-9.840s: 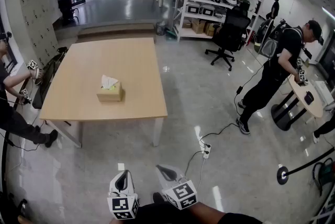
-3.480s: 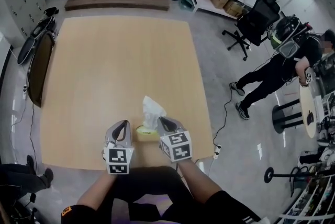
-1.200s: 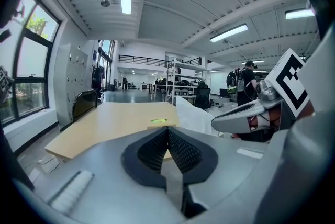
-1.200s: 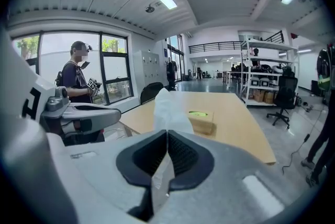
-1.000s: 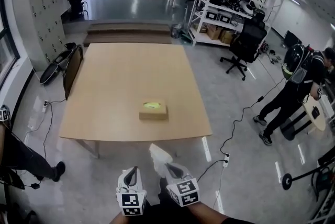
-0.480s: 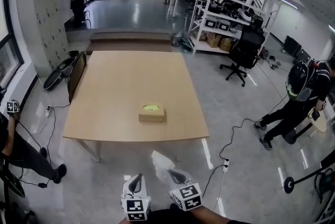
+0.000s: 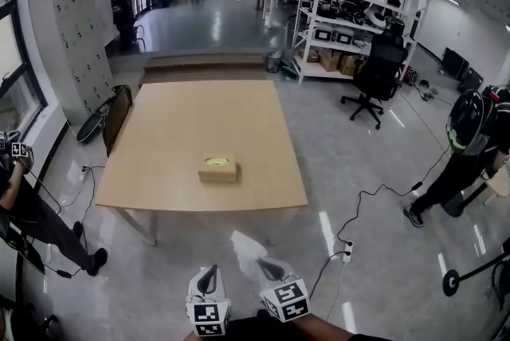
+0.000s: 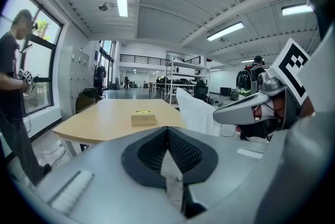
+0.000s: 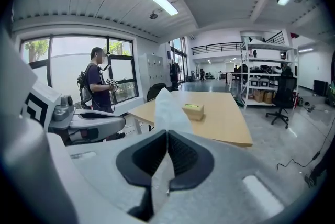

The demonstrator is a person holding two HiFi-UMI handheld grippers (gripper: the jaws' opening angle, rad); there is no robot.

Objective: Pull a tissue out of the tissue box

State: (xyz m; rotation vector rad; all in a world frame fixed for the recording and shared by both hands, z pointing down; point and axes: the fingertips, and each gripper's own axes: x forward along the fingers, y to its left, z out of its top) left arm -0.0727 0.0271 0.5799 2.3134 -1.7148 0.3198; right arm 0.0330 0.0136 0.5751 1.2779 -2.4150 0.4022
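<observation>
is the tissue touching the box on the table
Apart. The head view shows the tissue in the right gripper above the floor, well short of the box on the table.

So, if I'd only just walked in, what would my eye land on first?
Probably the white tissue sticking up from the right tongs, which are shut on it, at the bottom of the head view. Beyond it, the tissue box sits alone on a big wooden table in the middle of the room.
</observation>
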